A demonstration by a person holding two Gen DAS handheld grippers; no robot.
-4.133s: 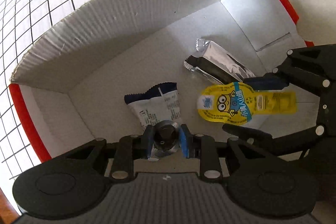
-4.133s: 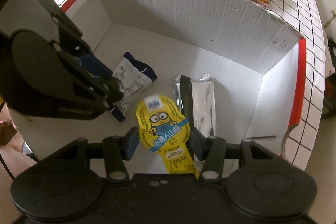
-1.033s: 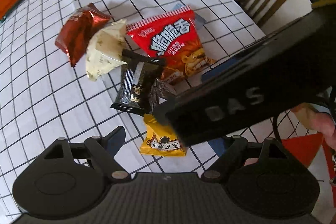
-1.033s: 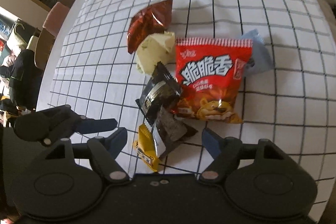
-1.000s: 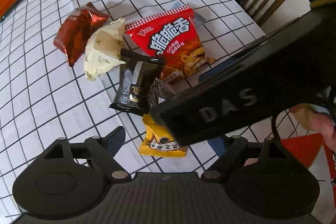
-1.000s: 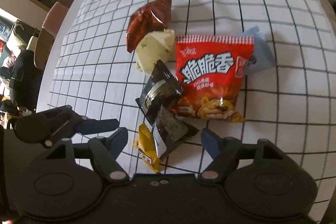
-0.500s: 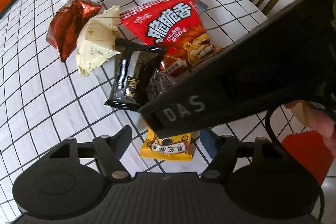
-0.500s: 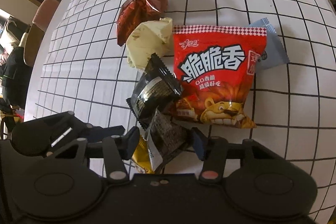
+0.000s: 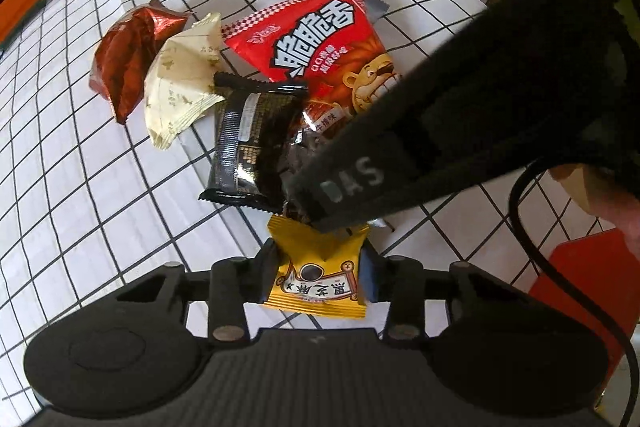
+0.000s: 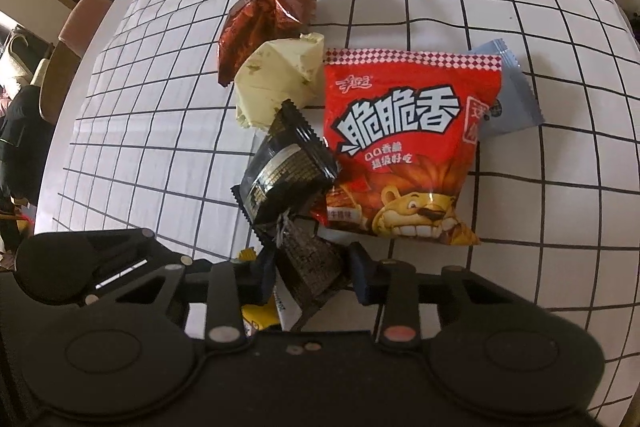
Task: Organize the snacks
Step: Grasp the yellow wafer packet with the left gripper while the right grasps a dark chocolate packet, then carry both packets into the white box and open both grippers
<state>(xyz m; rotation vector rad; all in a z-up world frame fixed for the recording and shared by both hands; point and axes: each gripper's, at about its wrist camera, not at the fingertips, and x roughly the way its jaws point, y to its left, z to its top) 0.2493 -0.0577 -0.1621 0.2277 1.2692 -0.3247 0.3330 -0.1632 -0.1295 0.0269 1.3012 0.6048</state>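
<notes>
As both tongs closed, the left tongs (image 9: 320, 277) pinched a yellow packet (image 9: 318, 277) and the right tongs (image 10: 310, 275) a brown packet (image 10: 310, 267), starting the next sorting pickup.

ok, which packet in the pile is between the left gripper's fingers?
The small yellow packet, nearest the camera at the pile's edge. The left gripper is closing on its sides. The dark brown one beside it sits in the right gripper instead.
</notes>
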